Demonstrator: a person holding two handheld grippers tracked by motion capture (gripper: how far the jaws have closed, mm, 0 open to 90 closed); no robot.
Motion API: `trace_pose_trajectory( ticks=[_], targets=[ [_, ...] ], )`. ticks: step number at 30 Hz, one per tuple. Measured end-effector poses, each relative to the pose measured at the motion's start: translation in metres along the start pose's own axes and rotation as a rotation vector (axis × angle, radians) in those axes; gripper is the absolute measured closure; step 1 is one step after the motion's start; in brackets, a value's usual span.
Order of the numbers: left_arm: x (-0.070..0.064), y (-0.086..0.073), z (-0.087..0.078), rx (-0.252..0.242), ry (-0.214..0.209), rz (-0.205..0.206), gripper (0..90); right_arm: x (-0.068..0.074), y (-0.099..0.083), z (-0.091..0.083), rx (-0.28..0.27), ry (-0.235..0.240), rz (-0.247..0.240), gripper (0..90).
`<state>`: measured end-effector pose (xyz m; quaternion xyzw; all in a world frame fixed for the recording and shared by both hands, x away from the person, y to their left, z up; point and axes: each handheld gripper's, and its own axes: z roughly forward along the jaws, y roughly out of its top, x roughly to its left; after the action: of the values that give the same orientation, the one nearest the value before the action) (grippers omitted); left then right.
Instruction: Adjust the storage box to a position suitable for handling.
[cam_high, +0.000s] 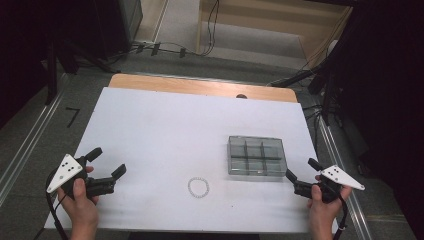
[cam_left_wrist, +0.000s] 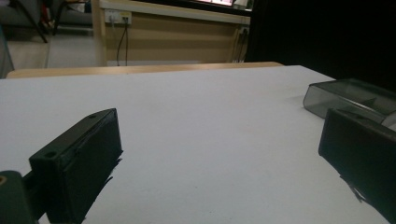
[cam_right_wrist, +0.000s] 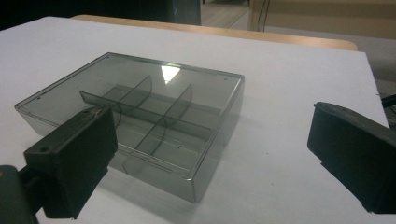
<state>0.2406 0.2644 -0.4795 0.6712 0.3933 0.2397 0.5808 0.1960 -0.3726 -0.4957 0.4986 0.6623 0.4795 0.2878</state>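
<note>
Resting low at the table's near edge, the left gripper (cam_high: 107, 161) had its jaws spread wide with nothing between them, a hand (cam_high: 82, 202) wrapped around its body. Its own view showed bare white table (cam_left_wrist: 201, 121) between the jaws and a corner of the box (cam_left_wrist: 348, 95) beyond the right jaw. The right gripper (cam_high: 302, 171) stood just beside the box's (cam_high: 257, 155) near right corner, also wide open and empty, pointing toward the box. In the right gripper view, the box (cam_right_wrist: 140, 109) lay ahead of the left jaw, close to it but apart.

The box was smoky, see-through plastic, lid closed, with dividers inside splitting it into compartments, all of them looking empty. It sat flat on the table (cam_high: 165, 125), right of centre. A small beaded bracelet (cam_high: 198, 187) lay on the table near the box's near left corner, clearly apart from it, between the two grippers and touched by neither.
</note>
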Motion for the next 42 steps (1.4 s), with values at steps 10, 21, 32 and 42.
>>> trace_pose_trajectory(
  ticks=[10,21,32,42],
  targets=[
    [-0.009,0.003,0.010,0.027,-0.029,0.021,0.0,0.002,0.008,-0.004,0.005,-0.029,-0.027,0.2],
    [-0.013,0.015,0.018,0.025,-0.064,-0.010,0.0,-0.011,0.040,-0.004,-0.043,-0.043,0.009,0.3],
    [-0.006,0.021,0.028,0.011,-0.087,0.004,0.0,-0.030,0.066,0.014,0.001,-0.146,0.055,14.9],
    [0.003,0.009,0.027,0.037,-0.123,0.002,0.0,-0.039,0.030,0.042,0.168,-0.080,0.127,72.7]
  ],
)
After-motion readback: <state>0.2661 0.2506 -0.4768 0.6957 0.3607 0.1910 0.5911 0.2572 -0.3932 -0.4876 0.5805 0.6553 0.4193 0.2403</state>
